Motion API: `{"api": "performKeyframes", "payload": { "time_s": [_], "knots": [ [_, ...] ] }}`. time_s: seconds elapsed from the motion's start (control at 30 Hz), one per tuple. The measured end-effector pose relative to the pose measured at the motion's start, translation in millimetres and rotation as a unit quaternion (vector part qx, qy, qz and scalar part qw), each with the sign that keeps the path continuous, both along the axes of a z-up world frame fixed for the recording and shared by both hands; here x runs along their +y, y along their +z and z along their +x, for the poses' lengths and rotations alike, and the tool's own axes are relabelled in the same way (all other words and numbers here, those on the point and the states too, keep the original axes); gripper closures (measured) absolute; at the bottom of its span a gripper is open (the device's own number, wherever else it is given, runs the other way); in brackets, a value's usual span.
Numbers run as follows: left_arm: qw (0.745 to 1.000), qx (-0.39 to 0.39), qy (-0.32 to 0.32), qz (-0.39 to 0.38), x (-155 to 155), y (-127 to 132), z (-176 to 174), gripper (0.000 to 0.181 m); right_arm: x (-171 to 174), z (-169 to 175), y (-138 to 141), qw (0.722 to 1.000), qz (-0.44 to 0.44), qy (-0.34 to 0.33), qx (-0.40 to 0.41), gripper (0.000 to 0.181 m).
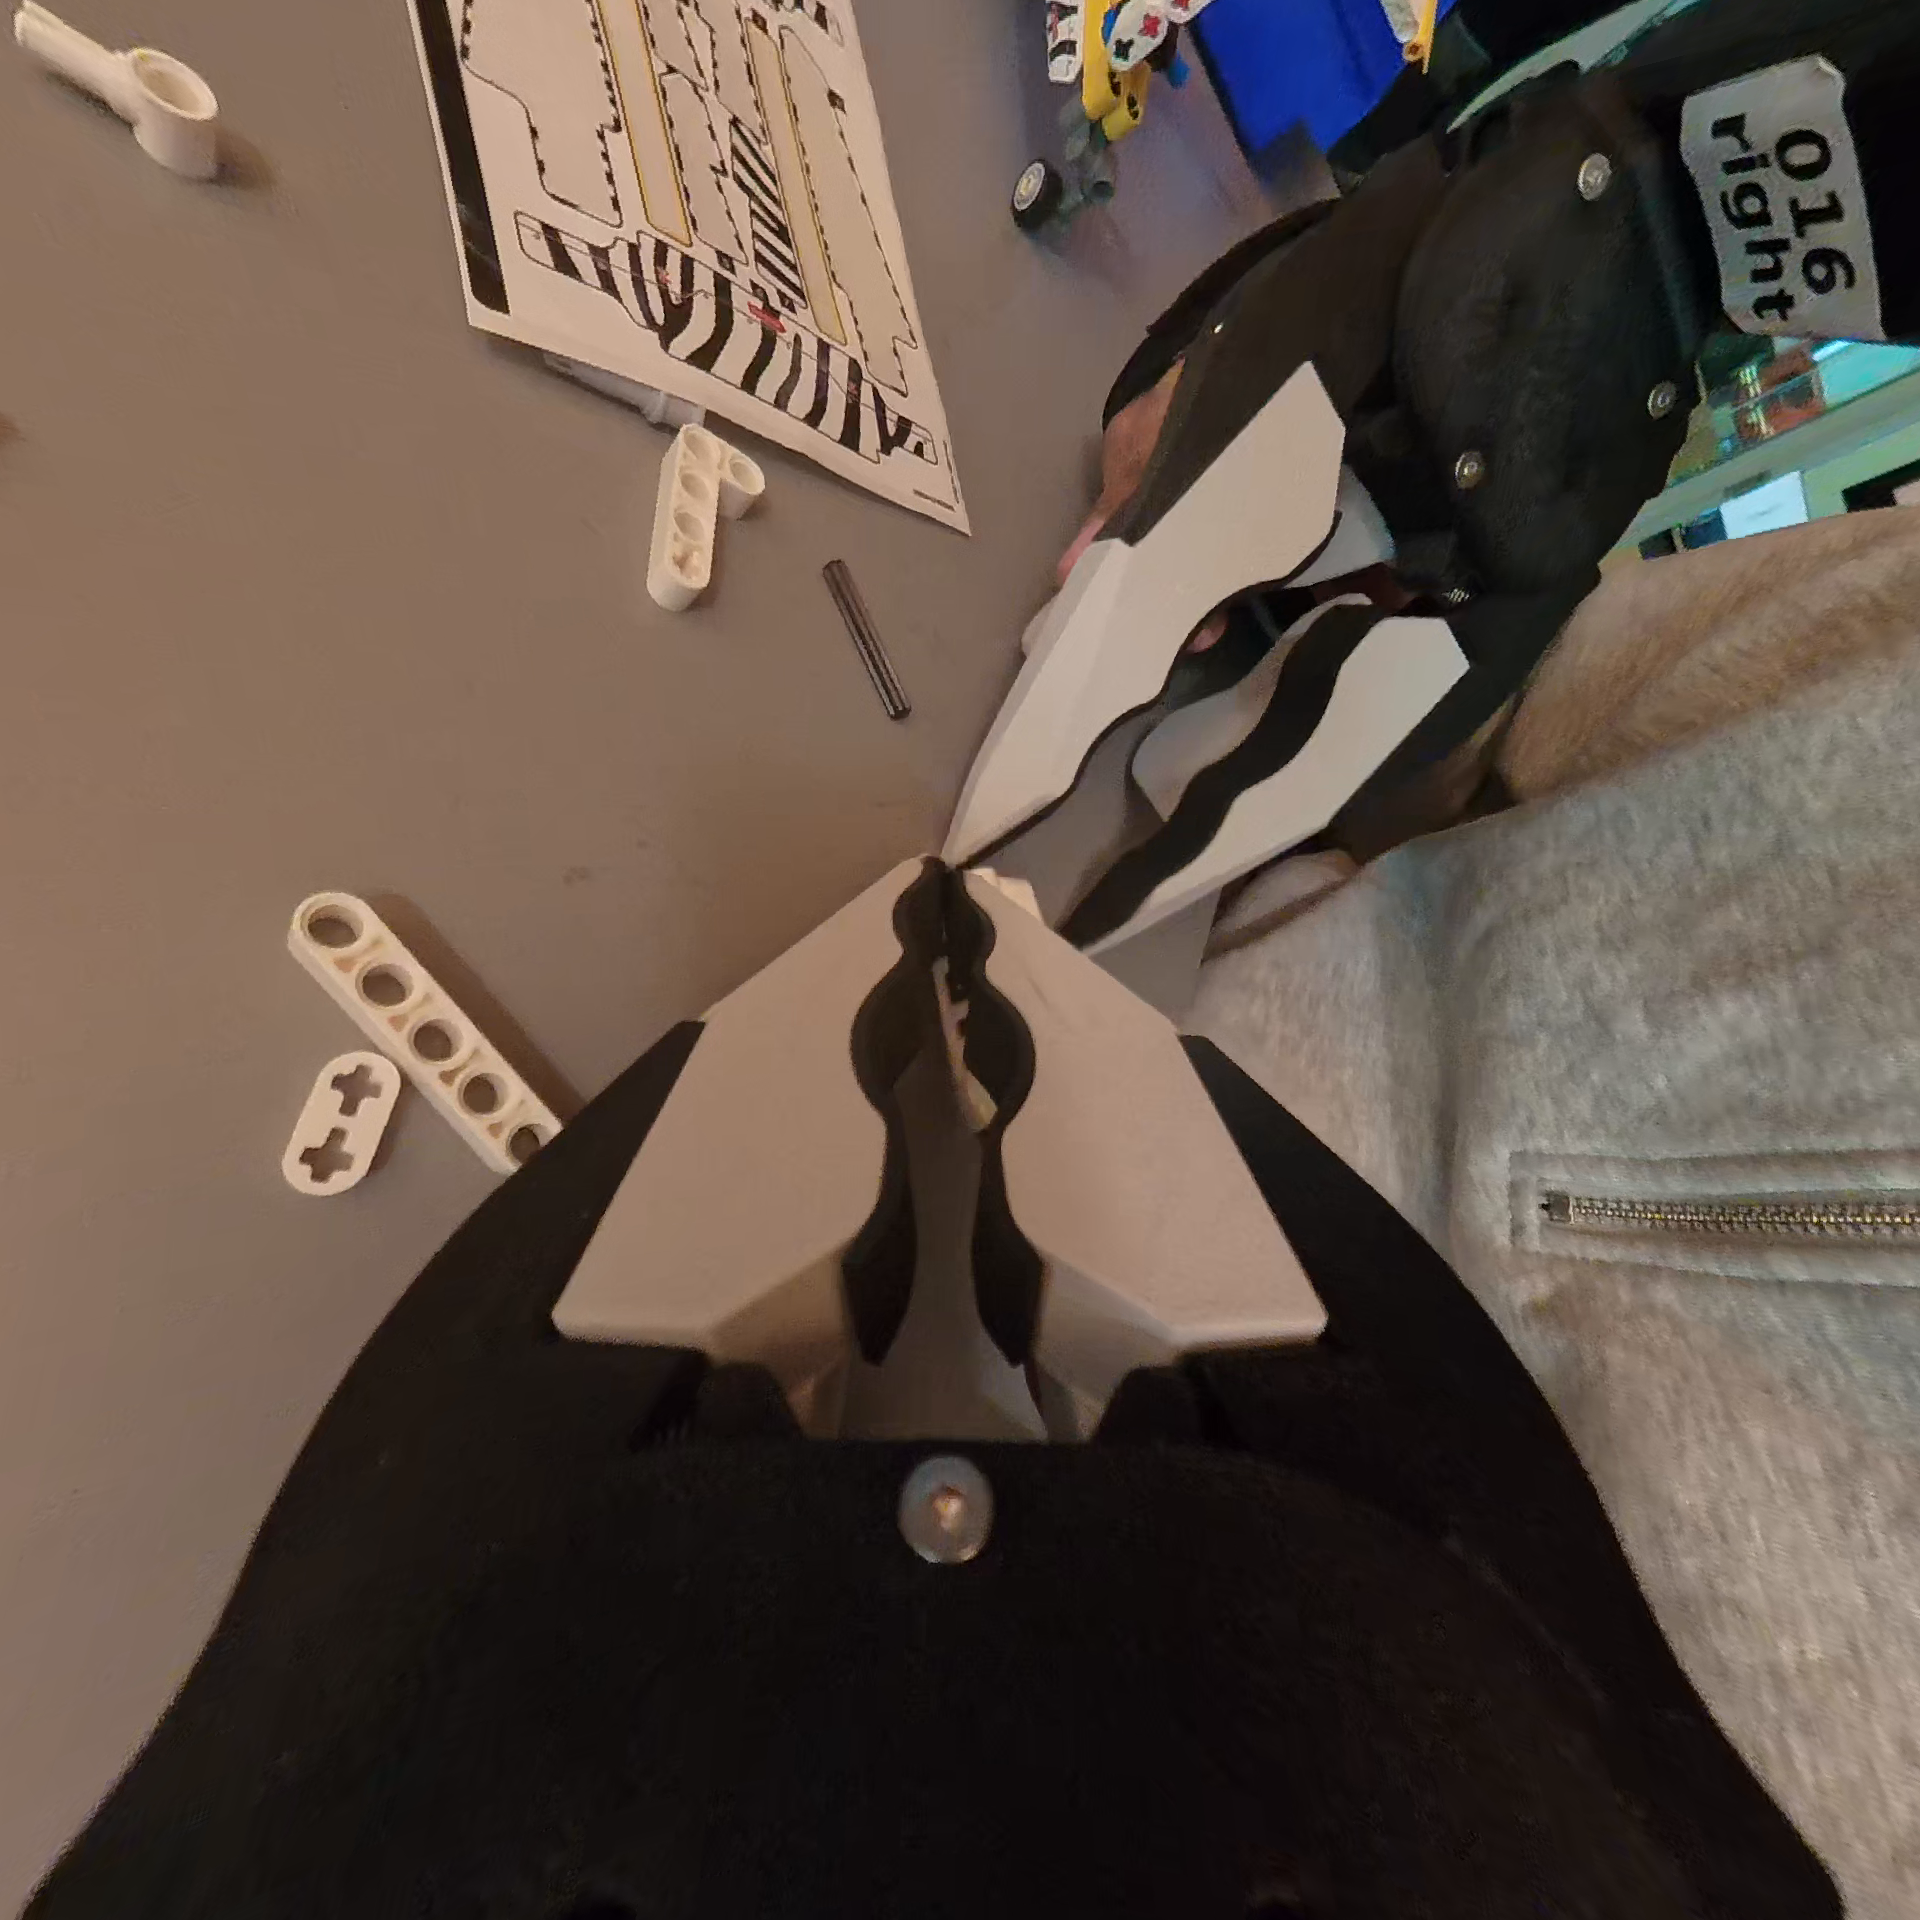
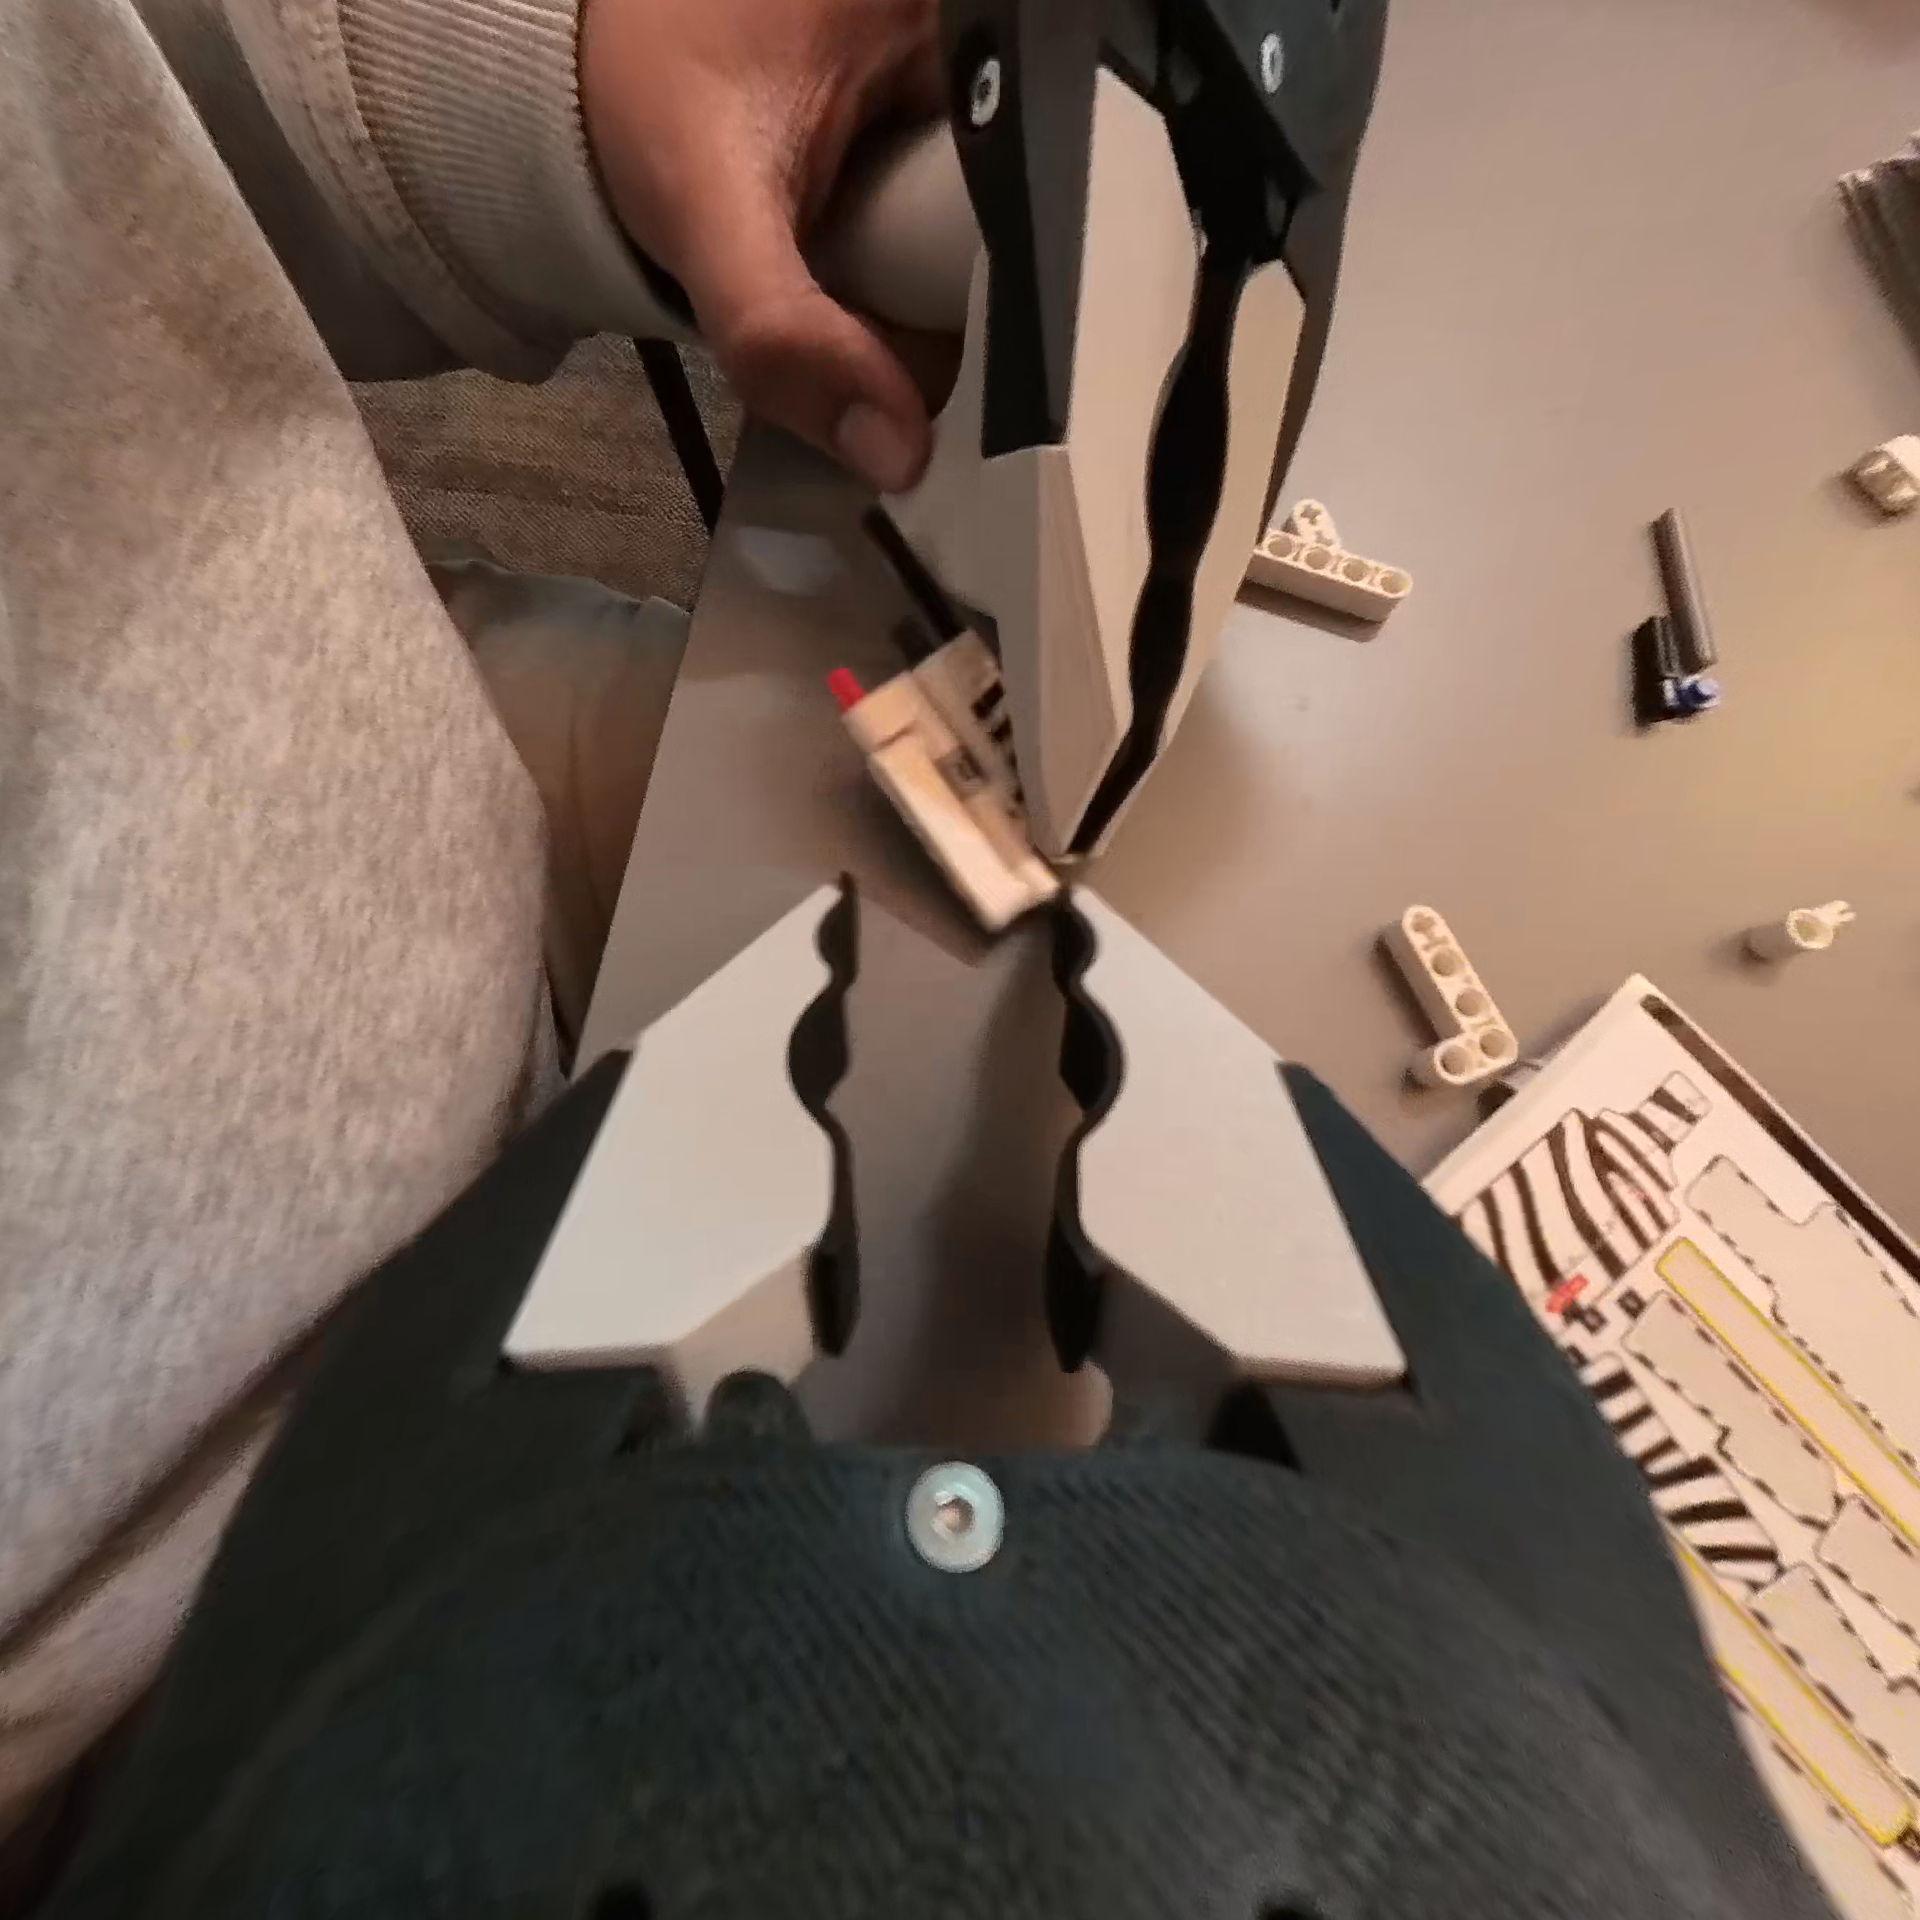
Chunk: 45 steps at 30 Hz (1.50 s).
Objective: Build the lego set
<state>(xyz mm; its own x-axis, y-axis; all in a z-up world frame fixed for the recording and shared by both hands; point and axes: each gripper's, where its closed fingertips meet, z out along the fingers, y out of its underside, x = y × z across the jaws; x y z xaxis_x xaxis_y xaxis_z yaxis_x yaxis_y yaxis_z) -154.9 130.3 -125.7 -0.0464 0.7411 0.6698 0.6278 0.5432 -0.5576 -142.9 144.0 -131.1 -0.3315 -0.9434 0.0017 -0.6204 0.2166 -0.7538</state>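
My left gripper [image 1: 940, 873] is shut on a small white lego assembly [image 2: 951, 790] with a zebra-striped sticker and a red pin at its far end. In the left wrist view only a striped white sliver [image 1: 961, 1039] shows between the jaws. The left gripper [image 2: 1070, 847] comes down from above in the right wrist view, held by a hand [image 2: 790, 260]. My right gripper [image 2: 951, 899] is open and empty; its right fingertip [image 2: 1065, 925] is at the near end of the assembly. The right gripper [image 1: 1013, 894] meets the left one tip to tip.
On the grey table lie a zebra sticker sheet [image 1: 686, 208] [image 2: 1714, 1403], a long white beam [image 1: 416, 1029], a short two-hole beam [image 1: 338, 1122], an L beam [image 1: 691, 509] [image 2: 1449, 997], a black axle [image 1: 865, 639] [image 2: 1678, 592] and a yellow-blue model [image 1: 1122, 83]. A grey sweater [image 1: 1558, 1247] is close by. Left and right tips are no more than a few centimetres apart.
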Motion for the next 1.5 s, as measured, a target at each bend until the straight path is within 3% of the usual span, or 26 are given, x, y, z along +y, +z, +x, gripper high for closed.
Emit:
{"api": "performKeyframes", "payload": {
  "time_s": [0.07,0.4,0.63,0.8,1.0,1.17,1.37,1.5],
  "knots": [
    [1.0,0.001,-0.001,-0.001,0.1,0.3,0.0,0.18,-0.6,-1.5,0.0,1.0,0.001,-0.004,-0.001,0.155],
    [1.0,0.013,0.003,0.023,-1.2,3.8,0.2,0.181,-4.1,-4.2,0.2,1.0,0.001,-0.021,-0.001,0.145],
    [0.995,0.088,0.003,0.051,-1.5,27.8,5.9,0.173,-6.0,-6.8,6.7,0.999,-0.02,-0.034,-0.013,0.146],
    [0.998,0.017,0.043,-0.043,-1.9,9.0,13.0,0.143,-4.8,-10.1,16.9,0.998,-0.04,-0.039,-0.039,0.166],
    [0.995,-0.045,0.044,-0.075,9.3,5.9,10.8,0.136,-0.4,-6.8,9.4,0.999,-0.021,-0.026,-0.022,0.169],
    [0.994,-0.057,0.043,-0.08,12.0,5.2,11.7,0.137,-0.7,-5.6,5.7,0.999,-0.018,-0.026,-0.011,0.171],
    [0.991,-0.07,0.042,-0.102,9.2,-1.7,13.3,0.16,-1.9,-2.3,7.8,0.999,-0.015,-0.03,-0.019,0.179],
    [0.992,-0.066,0.043,-0.096,8.5,-2.6,13.3,0.165,-2.4,-2.2,8.0,0.999,-0.013,-0.031,-0.02,0.179]
  ]
}}
